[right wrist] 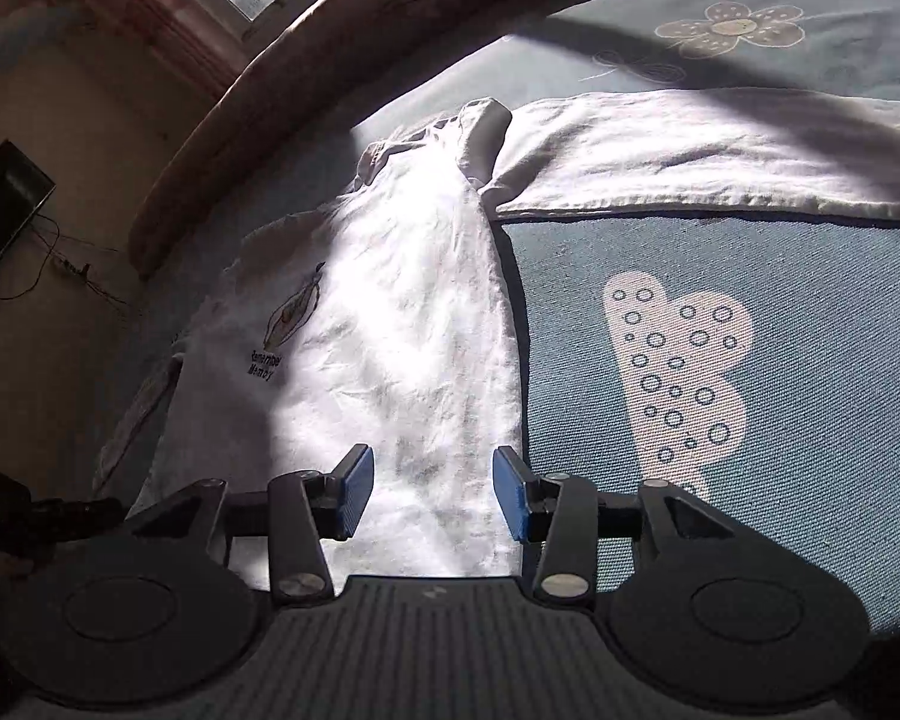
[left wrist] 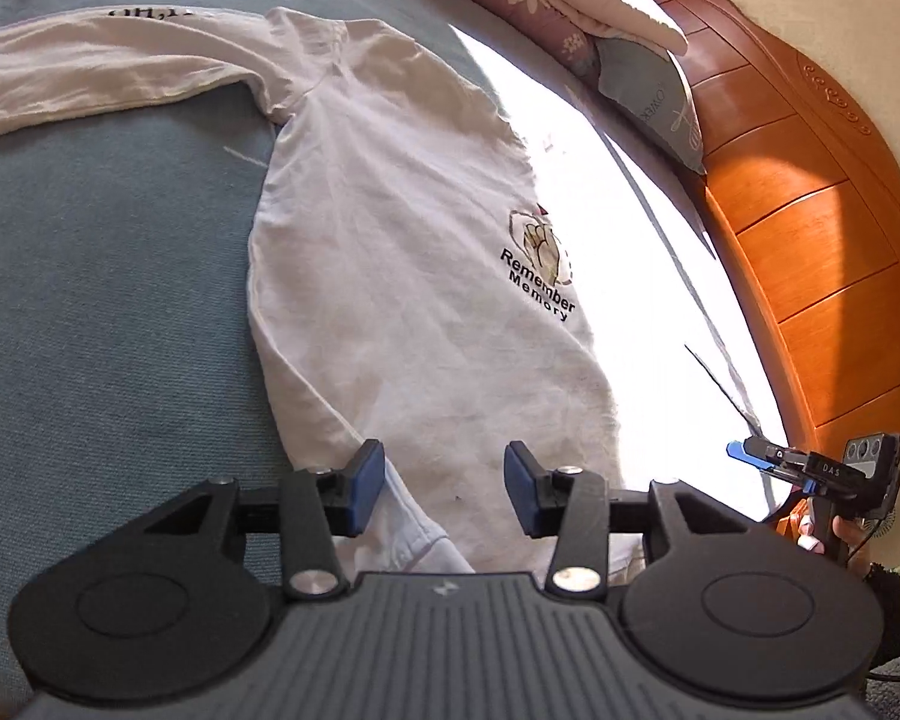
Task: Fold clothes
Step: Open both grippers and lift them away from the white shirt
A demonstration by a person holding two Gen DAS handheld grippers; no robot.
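While agape, claws (left wrist: 444,489) over shirt (left wrist: 402,252)

The shirt (left wrist: 402,276) sleeve is cut off at the left frame edge. Its right half is washed out by sun glare. The hem is hidden behind the gripper body.

Right gripper (right wrist: 432,495) hangs over the near end of the white shirt (right wrist: 390,324), blue pads (right wrist: 513,492) spread wide with nothing between them. The shirt lies flat on the blue bedspread (right wrist: 810,330), half in sun, half in shade, with one sleeve (right wrist: 720,156) stretched out to the right. A small print (right wrist: 288,324) shows on its left side. The other gripper (right wrist: 42,513) sits dark at the far left edge.
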